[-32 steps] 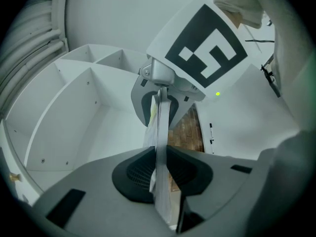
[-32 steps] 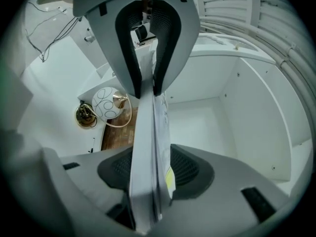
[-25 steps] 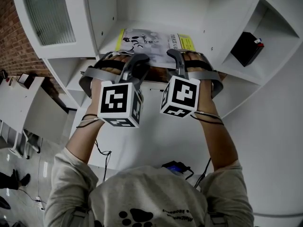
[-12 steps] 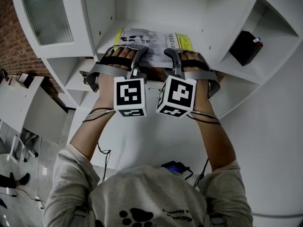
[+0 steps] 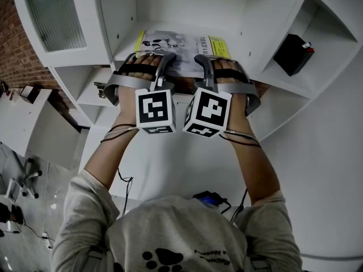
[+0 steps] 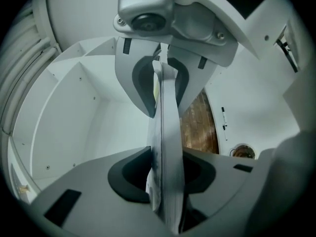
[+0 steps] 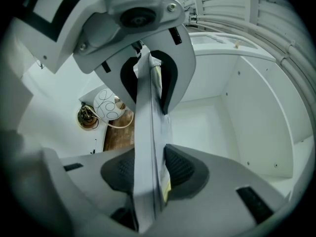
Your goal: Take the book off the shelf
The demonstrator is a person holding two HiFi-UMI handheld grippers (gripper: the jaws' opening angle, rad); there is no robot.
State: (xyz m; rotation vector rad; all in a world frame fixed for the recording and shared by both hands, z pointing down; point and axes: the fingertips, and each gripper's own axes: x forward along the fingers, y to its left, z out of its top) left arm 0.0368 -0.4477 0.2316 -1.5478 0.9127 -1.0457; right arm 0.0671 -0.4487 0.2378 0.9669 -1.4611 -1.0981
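Thin flat paper book point(image 5: 180, 43), white boxy shelf point(image 5: 170, 4)

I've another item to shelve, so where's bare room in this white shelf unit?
Bare: behind the book, up to its cubby's back wall, and the right cubby beside the black box. Crowded: the book's front edge.

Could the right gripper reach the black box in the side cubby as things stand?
Probably not yet: the right gripper is clamped on the book; the black box itself sits unobstructed in its open cubby.
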